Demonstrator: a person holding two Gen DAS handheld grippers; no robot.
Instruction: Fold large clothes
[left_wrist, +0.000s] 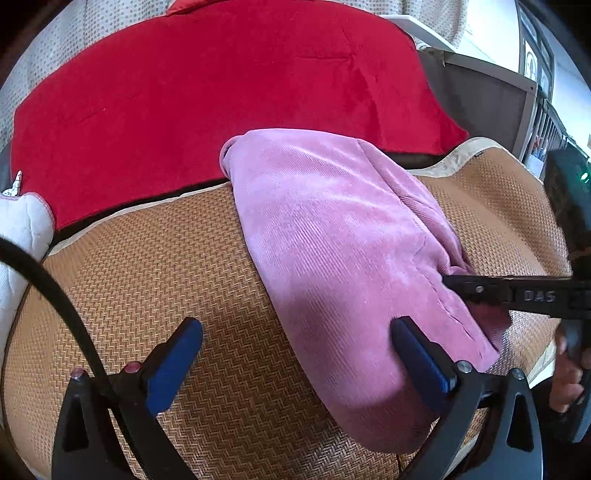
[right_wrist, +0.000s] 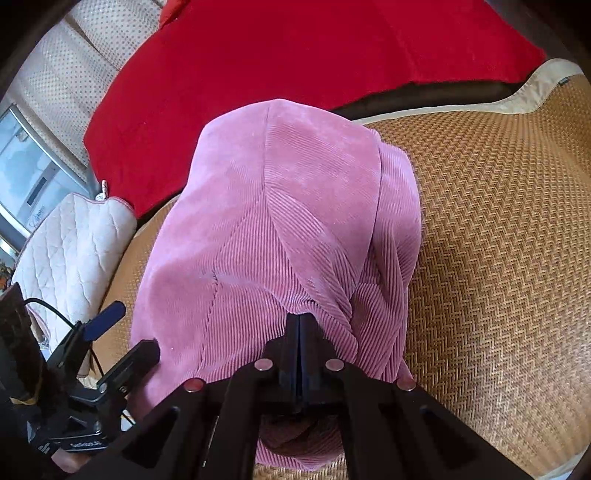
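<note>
Two grippers over pink corduroy garment (left_wrist: 332, 240), folded into compact bundle on woven mat (left_wrist: 147, 277); left wrist view: left gripper (left_wrist: 295, 343) jaws wide apart, empty, one pad at bundle's edge; right wrist view: right gripper (right_wrist: 300, 332) jaws together, seemingly pinching cloth fold; folding looks nearly done, final tidy-up left.

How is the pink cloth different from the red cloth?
The pink cloth is folded into a thick bundle; the red cloth lies spread out flat. The pink one has fine ribbed lines like corduroy; the red one looks smooth and plush. The pink one lies on the woven mat, with the right gripper shut and its tip on the fabric; nothing touches the red one, which lies behind the mat. Both are soft fabric in one plain colour.
</note>
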